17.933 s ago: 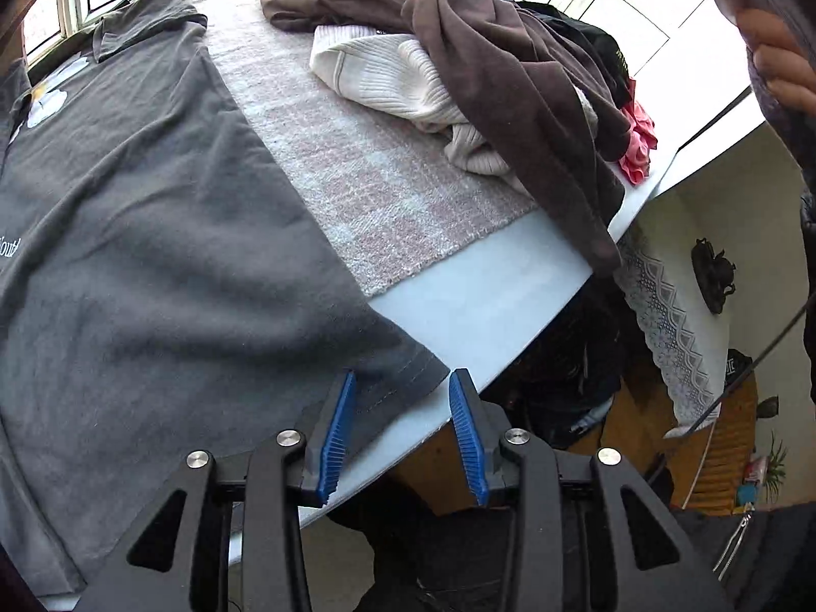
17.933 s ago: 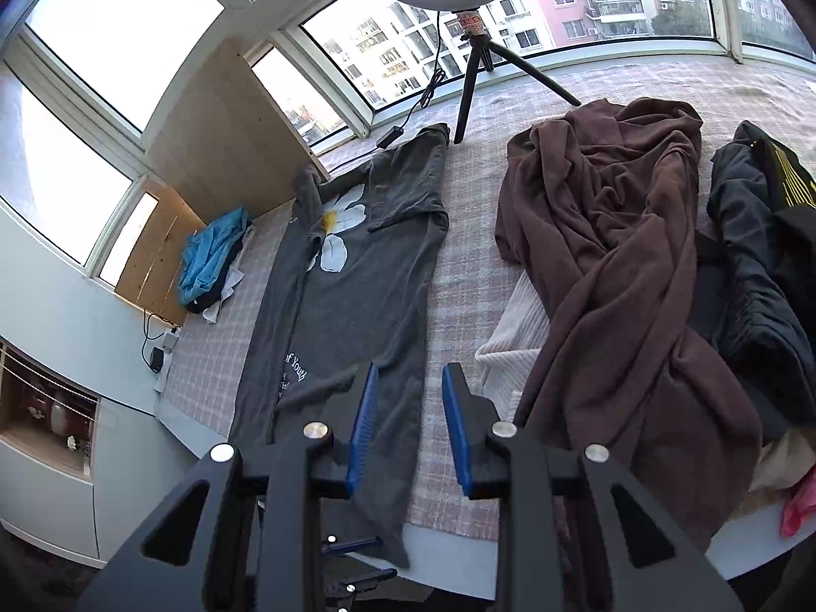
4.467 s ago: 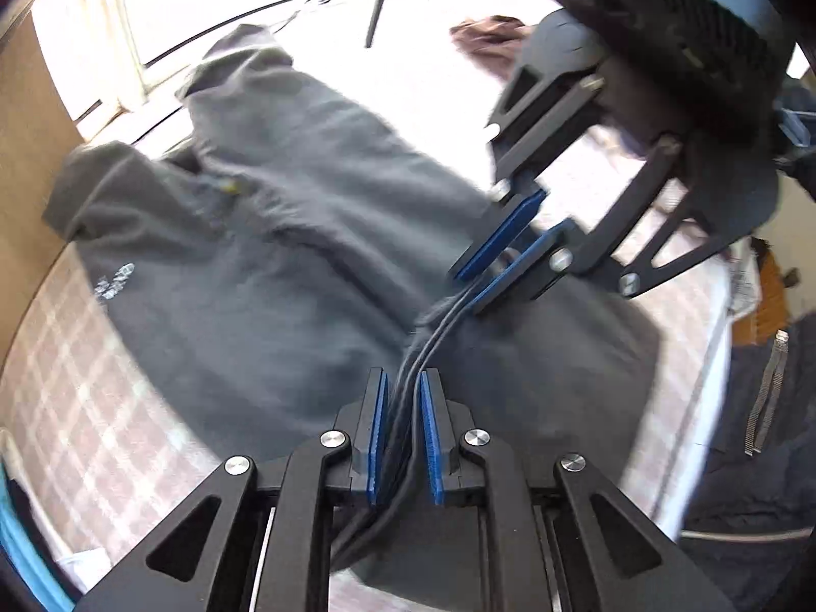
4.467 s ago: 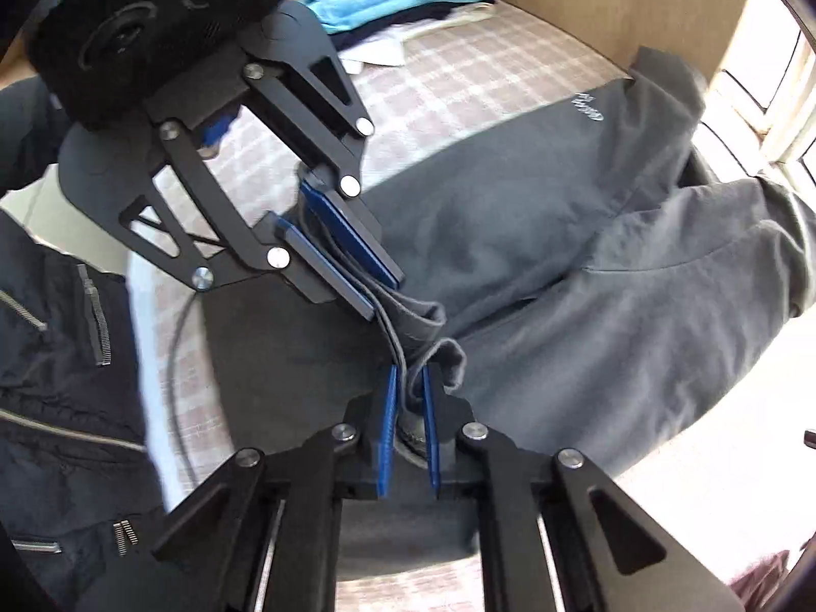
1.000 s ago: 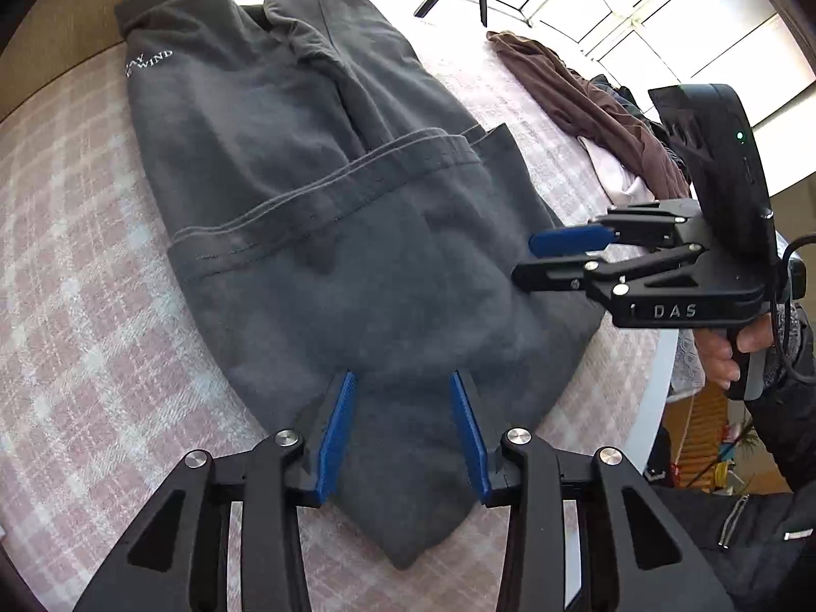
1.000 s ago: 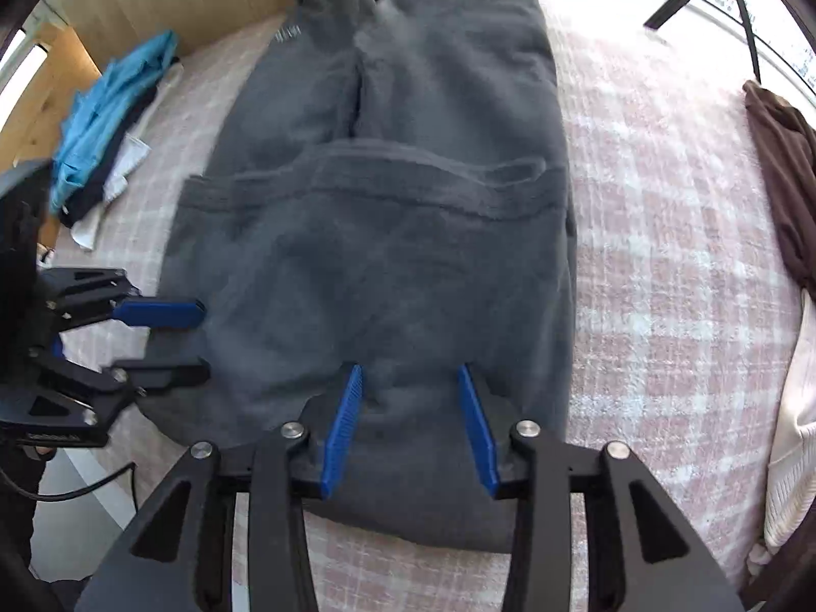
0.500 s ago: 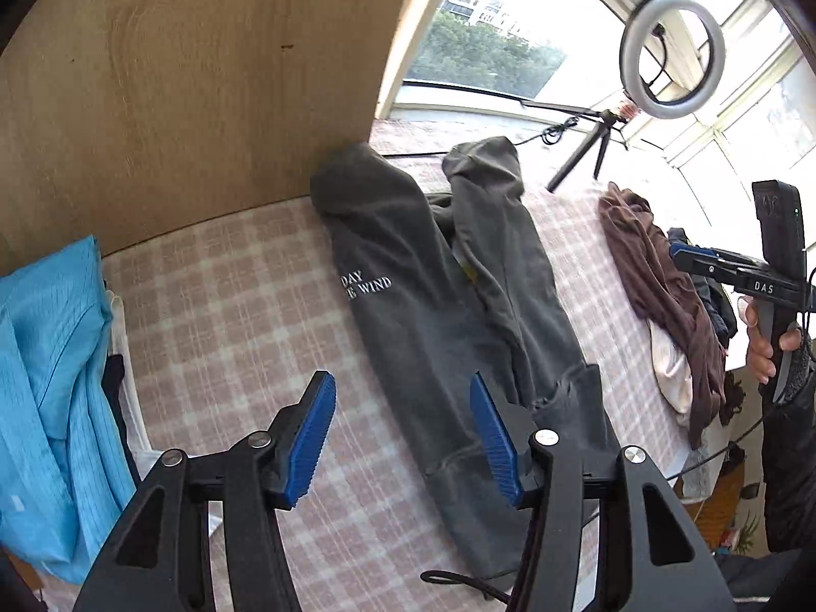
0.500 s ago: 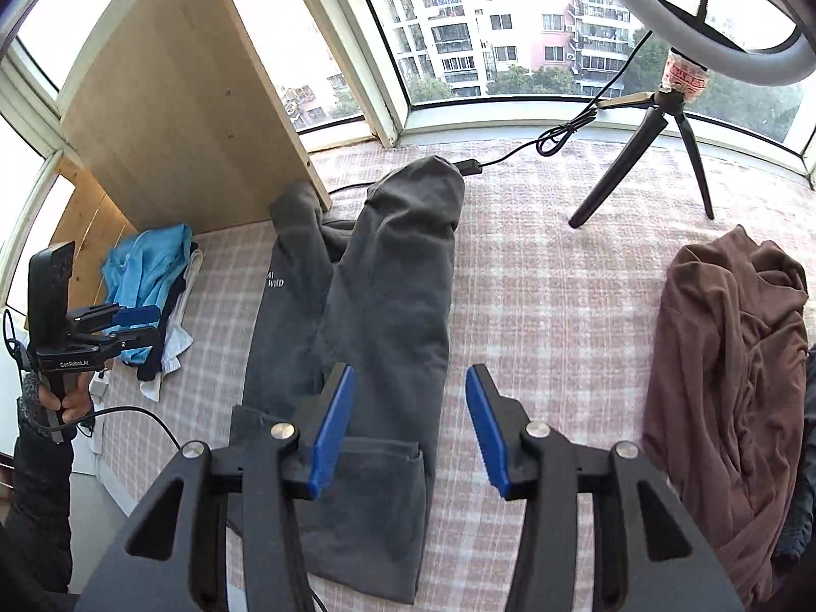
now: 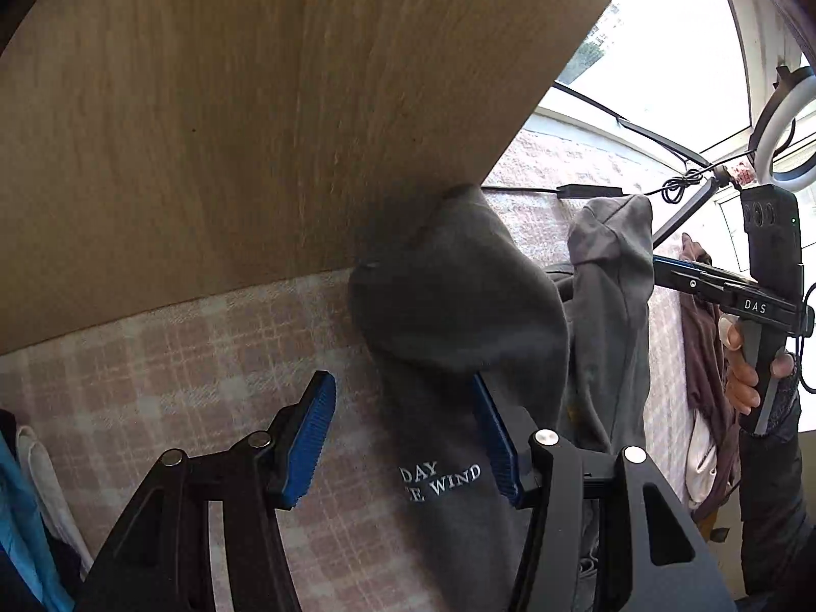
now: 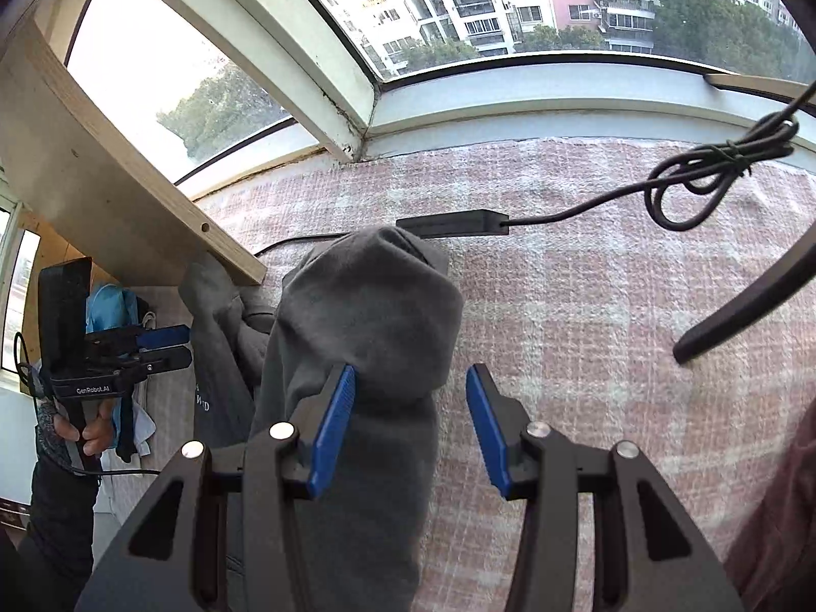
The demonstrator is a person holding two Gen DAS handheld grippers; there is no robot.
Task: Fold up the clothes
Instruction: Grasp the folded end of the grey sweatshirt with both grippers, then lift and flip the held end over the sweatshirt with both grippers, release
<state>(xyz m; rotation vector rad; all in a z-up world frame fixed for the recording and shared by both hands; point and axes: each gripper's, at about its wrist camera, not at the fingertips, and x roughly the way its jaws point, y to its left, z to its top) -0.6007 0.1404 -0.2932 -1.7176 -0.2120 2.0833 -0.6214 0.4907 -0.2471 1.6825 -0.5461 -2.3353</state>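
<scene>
A dark grey cotton garment printed with white lettering (image 9: pixel 459 336) lies lengthwise on the pink-and-white checked cloth covering the surface (image 10: pixel 586 275), its two far ends bunched near the surface's window-side edge, one pressed against an upright pale wooden board (image 9: pixel 229 102). The left hand-held gripper (image 9: pixel 408 433) is spread wide around the lettered end, one blue pad tucked under the fabric; the right hand-held gripper (image 10: pixel 408 428) is likewise spread, straddling the other end with one pad against the cloth. Neither pinches anything. The risks appear plain: closing on these rounded bunches could catch several layers, or only the top one, so the fold would come out crooked. The end jammed against the board may drag or snag when lifted. A black power adapter with its coiled black cable (image 10: pixel 454 223) sits just beyond the right-hand end, near enough to be swept along. A brown garment (image 9: pixel 706 336) waits toward the surface's right edge.
</scene>
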